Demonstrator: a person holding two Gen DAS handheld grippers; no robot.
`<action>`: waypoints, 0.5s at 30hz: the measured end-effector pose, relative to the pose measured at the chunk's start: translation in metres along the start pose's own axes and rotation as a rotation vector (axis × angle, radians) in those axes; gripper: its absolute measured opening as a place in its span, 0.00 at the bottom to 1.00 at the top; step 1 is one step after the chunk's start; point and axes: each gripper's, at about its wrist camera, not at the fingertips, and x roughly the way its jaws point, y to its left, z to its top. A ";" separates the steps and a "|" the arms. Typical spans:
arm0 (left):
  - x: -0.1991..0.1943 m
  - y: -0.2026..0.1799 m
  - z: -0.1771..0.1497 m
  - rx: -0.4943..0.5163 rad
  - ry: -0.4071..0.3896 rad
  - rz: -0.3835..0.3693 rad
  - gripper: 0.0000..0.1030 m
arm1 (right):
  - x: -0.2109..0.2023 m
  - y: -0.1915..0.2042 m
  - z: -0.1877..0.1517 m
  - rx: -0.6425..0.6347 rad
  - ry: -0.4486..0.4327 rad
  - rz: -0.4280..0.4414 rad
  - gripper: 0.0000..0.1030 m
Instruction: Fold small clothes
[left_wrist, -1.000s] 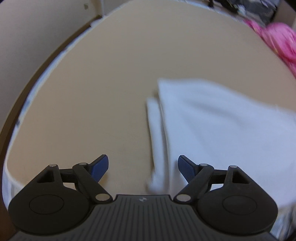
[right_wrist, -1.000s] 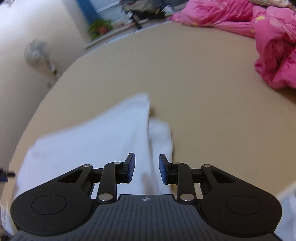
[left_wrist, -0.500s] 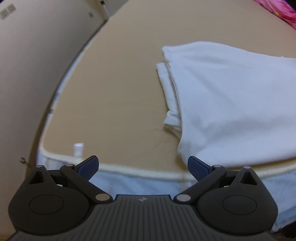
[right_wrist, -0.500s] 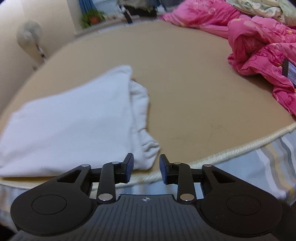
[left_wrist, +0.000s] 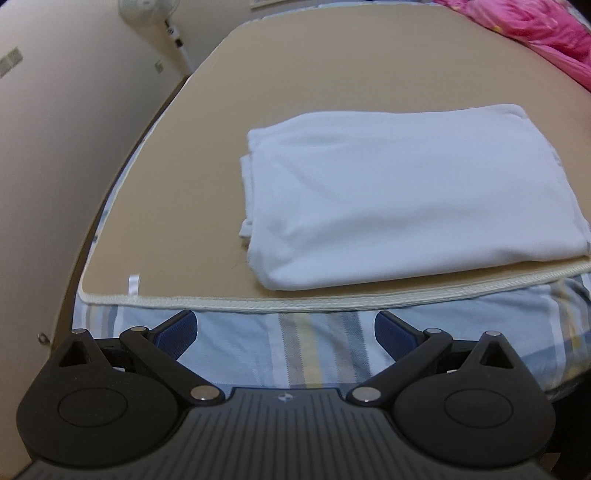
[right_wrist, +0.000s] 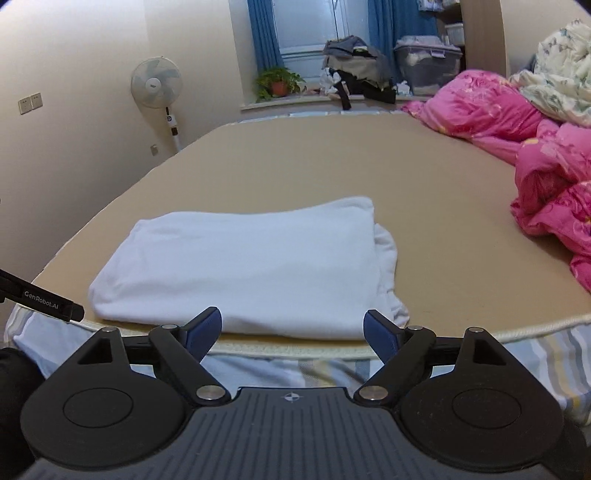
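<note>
A white garment (left_wrist: 399, 192) lies folded into a flat rectangle on the tan mat (left_wrist: 332, 74), close to the mat's front edge. It also shows in the right wrist view (right_wrist: 251, 266). My left gripper (left_wrist: 286, 330) is open and empty, held off the bed's front edge, below and in front of the garment's left part. My right gripper (right_wrist: 291, 328) is open and empty, just in front of the garment's front edge. A part of the left gripper (right_wrist: 40, 297) shows at the left of the right wrist view.
A pink quilt (right_wrist: 535, 155) is heaped at the right side of the bed. A striped sheet (left_wrist: 295, 350) hangs below the mat's corded edge. A standing fan (right_wrist: 157, 85) stands by the left wall. A potted plant (right_wrist: 277, 83) and bags sit at the window.
Both grippers have pulled back from over the garment to beyond the bed's front edge. The right gripper's fingers have opened wide. The garment lies flat and folded.
</note>
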 end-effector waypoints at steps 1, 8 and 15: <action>-0.001 -0.001 0.000 0.003 -0.006 0.003 1.00 | -0.001 -0.001 -0.001 0.019 0.007 0.002 0.83; -0.017 -0.010 0.003 0.014 -0.038 0.005 1.00 | -0.006 -0.004 -0.007 0.043 -0.001 -0.002 0.83; -0.018 -0.013 0.002 0.023 -0.029 0.015 1.00 | -0.004 -0.004 -0.009 0.050 0.007 -0.004 0.83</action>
